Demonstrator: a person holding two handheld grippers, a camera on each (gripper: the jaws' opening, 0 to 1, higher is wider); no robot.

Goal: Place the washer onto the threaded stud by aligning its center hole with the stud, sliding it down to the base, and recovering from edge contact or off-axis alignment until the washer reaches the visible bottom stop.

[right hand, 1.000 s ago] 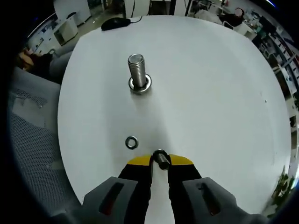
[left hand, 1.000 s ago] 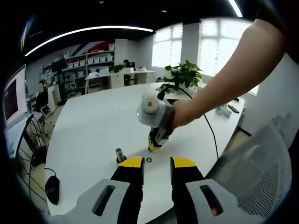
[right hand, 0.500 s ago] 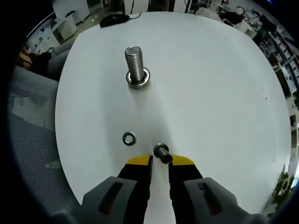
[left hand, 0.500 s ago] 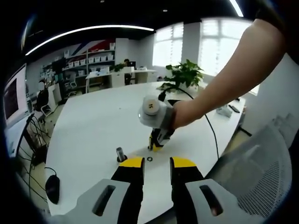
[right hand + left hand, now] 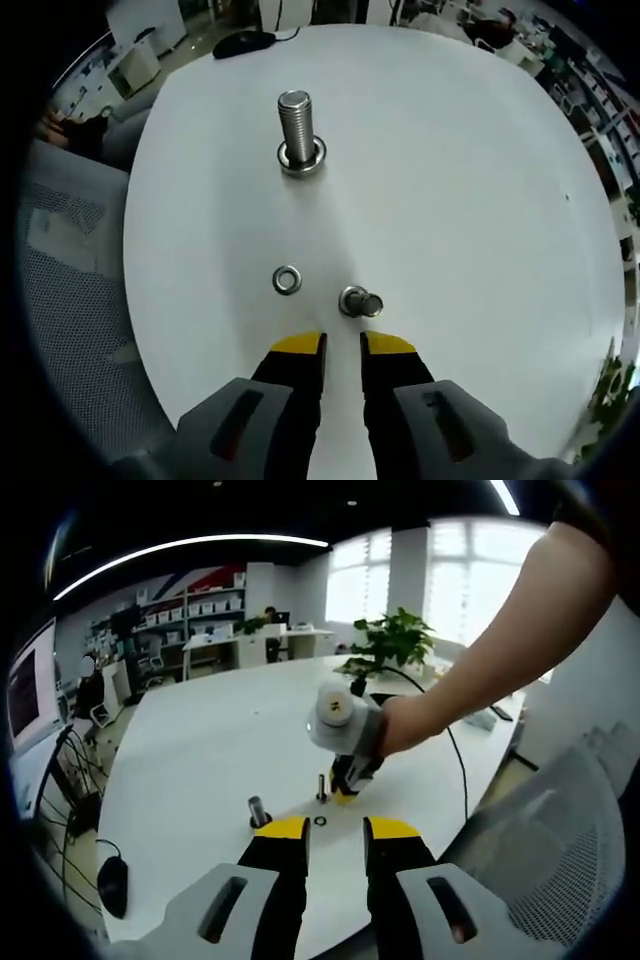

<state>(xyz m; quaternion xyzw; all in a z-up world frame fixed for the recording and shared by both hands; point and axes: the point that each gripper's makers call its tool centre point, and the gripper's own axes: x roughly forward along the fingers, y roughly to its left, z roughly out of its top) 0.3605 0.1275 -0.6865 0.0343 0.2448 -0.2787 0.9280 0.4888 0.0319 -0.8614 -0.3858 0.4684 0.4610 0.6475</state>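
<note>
Washer point(image 5: 287, 280) lies flat on the table point(image 5: 460, 200), beside a small stud point(image 5: 360, 302) and well short of the large stud point(image 5: 298, 132); right gripper point(image 5: 342, 347) hangs narrowly parted and empty just behind; best to centre over the washer, pinch its rim, then lift level. Left gripper view alone shows the left gripper point(image 5: 335, 827) parted, empty, idle; it also shows the person's arm point(image 5: 480, 670).

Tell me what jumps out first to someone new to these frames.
In the right gripper view, the tall threaded stud stands upright on the white table, a washer already at its base. Nearer the right tongs, which stand open and hold nothing, a loose washer lies flat beside a small stud. In the left gripper view, a person's arm reaches across the table.
</note>
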